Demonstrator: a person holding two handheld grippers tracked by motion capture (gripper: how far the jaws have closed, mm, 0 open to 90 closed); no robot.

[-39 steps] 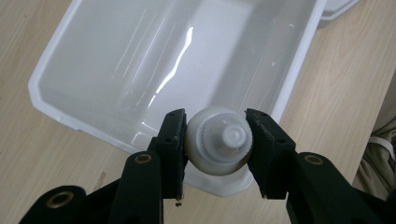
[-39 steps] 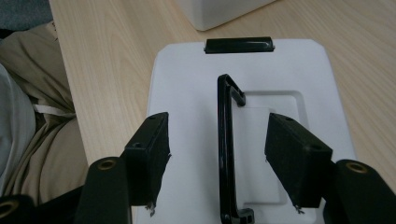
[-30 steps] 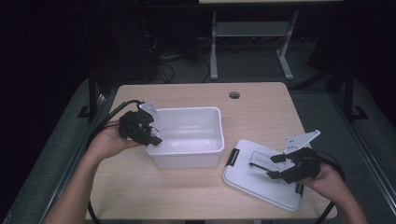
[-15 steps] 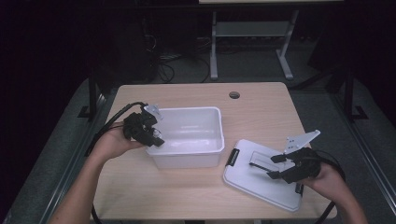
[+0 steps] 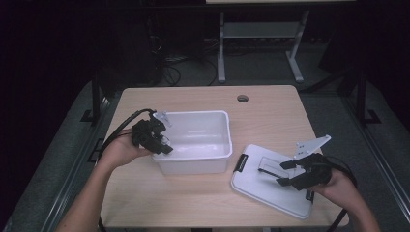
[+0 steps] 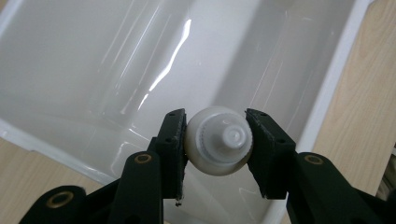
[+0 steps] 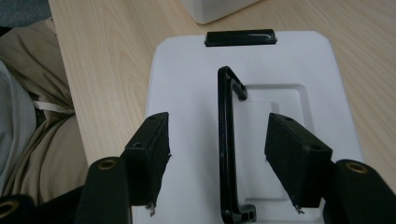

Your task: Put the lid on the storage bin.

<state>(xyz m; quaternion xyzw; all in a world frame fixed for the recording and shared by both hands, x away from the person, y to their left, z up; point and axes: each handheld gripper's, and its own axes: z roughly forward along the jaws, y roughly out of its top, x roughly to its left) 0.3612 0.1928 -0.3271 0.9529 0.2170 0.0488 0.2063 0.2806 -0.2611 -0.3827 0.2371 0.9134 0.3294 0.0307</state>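
The left claw [image 6: 218, 140] is clamped on a white bottle [image 6: 218, 145] over the bin [image 5: 220, 159]; the right claw [image 7: 218, 161] hangs apart astride the lid's handle [image 7: 226, 140].

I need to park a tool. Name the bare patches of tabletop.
Free: the far strip between the white bin and the cable hole, and the near edge below the bin. Crowded: the right, under the lid and right tongs; the left tongs hold a white bottle.

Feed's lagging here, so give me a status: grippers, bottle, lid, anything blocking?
Left gripper shut on white bottle, over the bin. Right gripper open, jaws astride the lid handle, not gripping. Nothing in the way.
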